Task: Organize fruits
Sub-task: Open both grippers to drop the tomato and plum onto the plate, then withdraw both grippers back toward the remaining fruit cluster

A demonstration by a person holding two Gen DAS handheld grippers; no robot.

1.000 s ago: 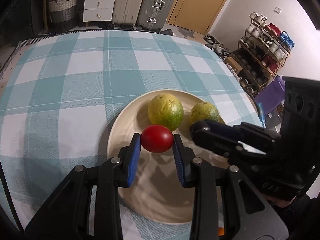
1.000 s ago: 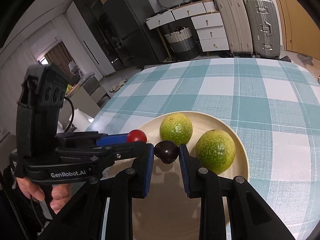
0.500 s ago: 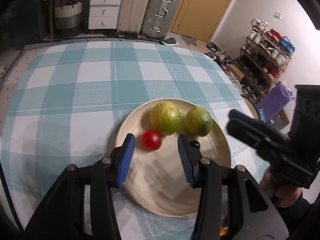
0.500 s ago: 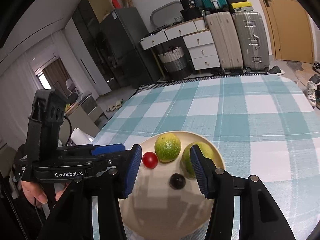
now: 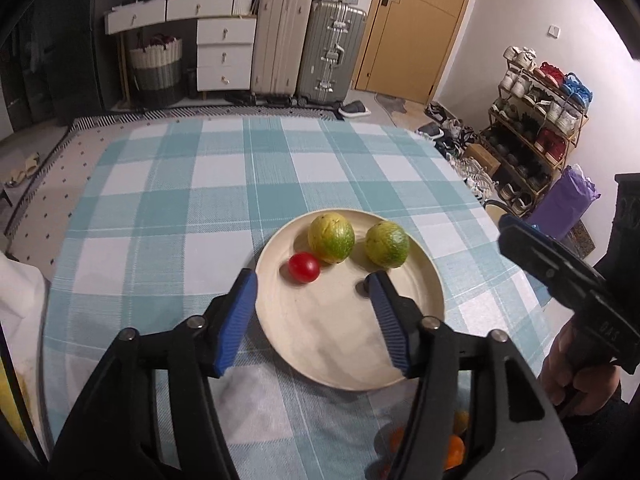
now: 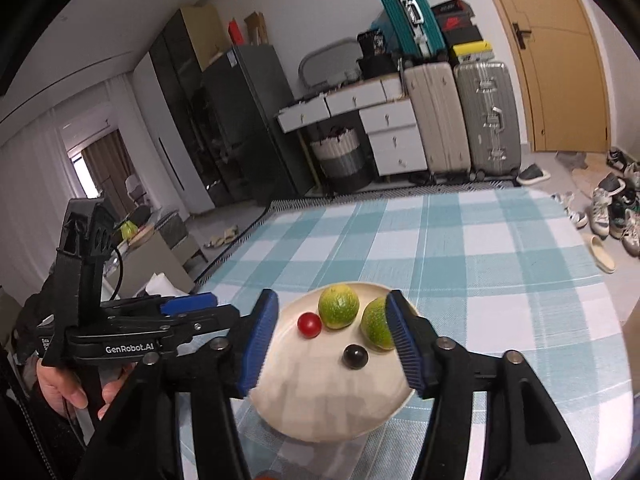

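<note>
Red tomato (image 5: 304, 267) and dark plum (image 6: 355, 356) lie on your plate (image 5: 320, 344); both tongs, just opening, hold nothing; orange fruits (image 5: 456, 444) at lower right remain.

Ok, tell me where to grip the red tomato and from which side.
Grip the tomato across its middle, coming from the plate's open near side. It is small and round, and the green fruit sits close behind it, probably blocking a far-side approach.

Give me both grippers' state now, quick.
Left gripper: open, jaws just opened, holding nothing.
Right gripper: open, jaws just opened, holding nothing.
</note>
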